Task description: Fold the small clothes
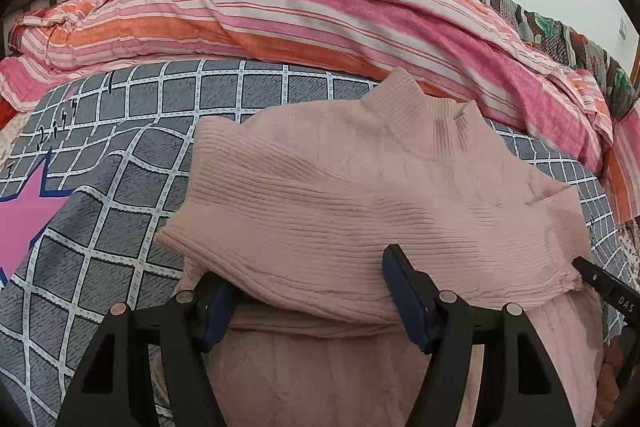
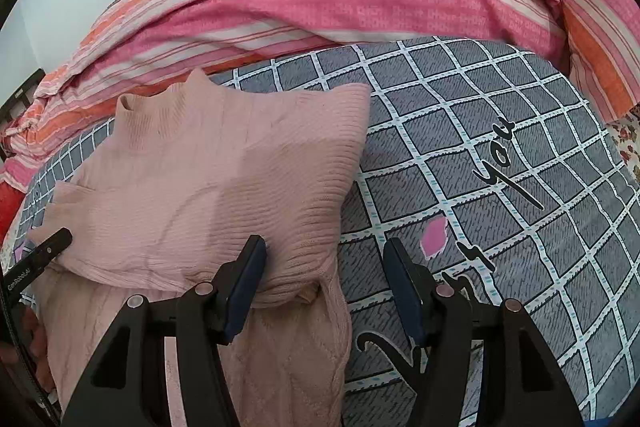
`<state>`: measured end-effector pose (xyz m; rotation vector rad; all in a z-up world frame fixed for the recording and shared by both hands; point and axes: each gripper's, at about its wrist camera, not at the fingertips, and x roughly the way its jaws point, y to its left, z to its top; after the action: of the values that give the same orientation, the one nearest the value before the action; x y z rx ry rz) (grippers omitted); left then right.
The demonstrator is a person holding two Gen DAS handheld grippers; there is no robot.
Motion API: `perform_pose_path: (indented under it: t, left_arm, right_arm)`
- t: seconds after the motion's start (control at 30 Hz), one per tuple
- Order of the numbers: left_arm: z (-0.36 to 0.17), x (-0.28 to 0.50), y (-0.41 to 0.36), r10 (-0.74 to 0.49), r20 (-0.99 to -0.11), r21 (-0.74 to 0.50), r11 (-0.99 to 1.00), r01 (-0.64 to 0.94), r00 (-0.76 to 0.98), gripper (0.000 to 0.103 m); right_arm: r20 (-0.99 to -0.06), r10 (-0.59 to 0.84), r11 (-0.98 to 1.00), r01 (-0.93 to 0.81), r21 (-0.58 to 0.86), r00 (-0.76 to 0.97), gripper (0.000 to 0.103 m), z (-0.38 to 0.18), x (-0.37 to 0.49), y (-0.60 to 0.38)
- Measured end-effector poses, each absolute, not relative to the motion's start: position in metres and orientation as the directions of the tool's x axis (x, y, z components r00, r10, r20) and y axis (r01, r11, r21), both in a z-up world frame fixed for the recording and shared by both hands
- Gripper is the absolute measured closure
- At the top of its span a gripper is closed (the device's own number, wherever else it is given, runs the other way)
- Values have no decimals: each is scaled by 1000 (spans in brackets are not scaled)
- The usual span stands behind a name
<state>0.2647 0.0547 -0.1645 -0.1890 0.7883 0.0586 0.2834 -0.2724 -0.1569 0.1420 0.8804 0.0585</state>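
So there's a pale pink ribbed sweater [image 1: 360,195] lying on the bed, spread over a grey sheet [image 1: 120,187] with a white grid print and a pink star [image 1: 20,223] on it. Its high neck [image 1: 424,119] points toward the far side, where a rumpled pink, orange and white striped duvet [image 1: 320,11] is piled up along the back. Both sleeves are folded in across the front, so the top half is a double layer and there's a fold edge running across just ahead of the fingers. The left gripper [image 1: 312,291] sits at that fold with its jaws standing apart; the fabric lies between the blue pads [image 1: 408,295] but they aren't pinching it. The right gripper [image 2: 324,283] is partly open too, at the sweater's other side: its left finger [image 2: 244,287] rests against the folded sleeve edge, the other finger is over bare sheet beside the black script lettering [image 2: 496,163], and nothing is clamped. Each camera catches the tip of the other gripper poking in at the sweater's far side.
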Motion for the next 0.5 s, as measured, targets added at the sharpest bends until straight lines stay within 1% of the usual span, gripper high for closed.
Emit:
perform_pose_path:
  t: [0.5]
  left_arm:
    - [-165, 266, 52, -19, -717, -143, 982, -120, 697, 33]
  right_arm:
    - [-765, 110, 989, 9, 150, 635, 42, -157, 284, -273]
